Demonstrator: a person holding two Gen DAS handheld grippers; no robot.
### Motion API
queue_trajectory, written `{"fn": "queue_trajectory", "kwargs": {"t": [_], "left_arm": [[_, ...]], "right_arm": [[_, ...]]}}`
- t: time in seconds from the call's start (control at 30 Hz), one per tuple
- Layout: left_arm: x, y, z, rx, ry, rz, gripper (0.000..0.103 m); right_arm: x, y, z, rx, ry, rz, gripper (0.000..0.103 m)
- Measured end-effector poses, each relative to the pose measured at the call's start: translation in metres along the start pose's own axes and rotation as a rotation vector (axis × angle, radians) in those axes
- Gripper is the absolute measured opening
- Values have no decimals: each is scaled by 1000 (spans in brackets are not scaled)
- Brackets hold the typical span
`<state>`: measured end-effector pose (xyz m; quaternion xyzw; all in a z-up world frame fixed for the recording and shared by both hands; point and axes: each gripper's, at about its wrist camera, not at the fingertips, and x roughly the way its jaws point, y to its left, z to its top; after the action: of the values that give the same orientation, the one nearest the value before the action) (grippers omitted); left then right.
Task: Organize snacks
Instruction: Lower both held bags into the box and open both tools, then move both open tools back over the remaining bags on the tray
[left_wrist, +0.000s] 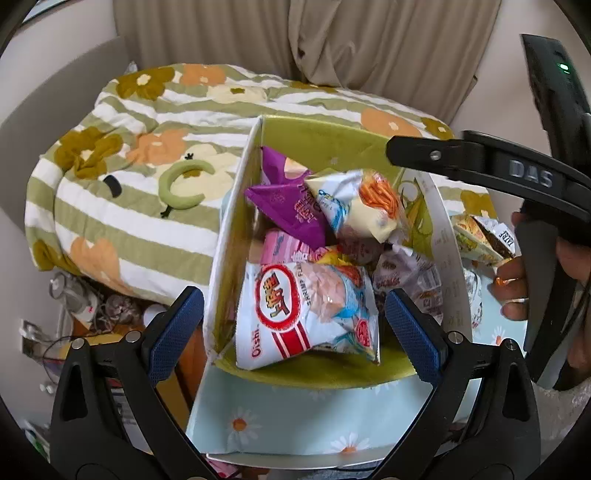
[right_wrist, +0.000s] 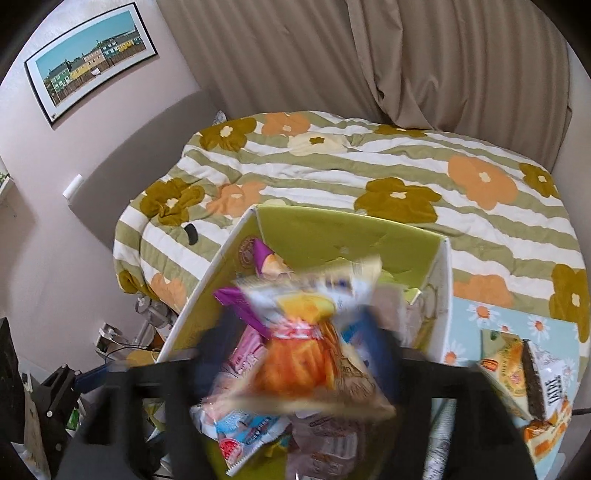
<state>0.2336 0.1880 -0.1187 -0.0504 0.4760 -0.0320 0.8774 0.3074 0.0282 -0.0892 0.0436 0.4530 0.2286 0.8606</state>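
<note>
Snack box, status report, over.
Left gripper open, empty, low over the Oishi shrimp bag. Right gripper blurred, jaw state unclear, orange snack bag between its fingers. Green-lined snack box nearly full; nothing blocking.

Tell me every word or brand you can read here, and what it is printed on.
"Oishi" and "SHRIMP FLA…", cut off: white shrimp snack bag in the box.
"DAS": right gripper.
Purple bag: script not legible.
Orange snack bag: blurred.
Packs beside the box: too warped to read.

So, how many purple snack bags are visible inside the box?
1: the purple bag lies at the far left of the box, beside the orange-print bag. Others may be buried.
</note>
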Motion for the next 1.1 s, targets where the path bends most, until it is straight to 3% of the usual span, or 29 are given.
{"fn": "queue_trajectory", "kwargs": {"t": [0.27,0.67,0.87,1.1], "left_arm": [[-10,-3,-9,3,-6,-5,98],[-65,-22,-9,50,-118,-8,98],[-84,-46,-12,121,-186,-55,98],[-80,-86,-17,185,-180,-147,98]], "right_arm": [[-24,-2,-23,-42,-39,-24,103],[-100,4,-42,-22,-138,-52,103],[-141,1,-68,13,-183,-136,103],[-192,-30,-98,85,-246,-252,103]]}}
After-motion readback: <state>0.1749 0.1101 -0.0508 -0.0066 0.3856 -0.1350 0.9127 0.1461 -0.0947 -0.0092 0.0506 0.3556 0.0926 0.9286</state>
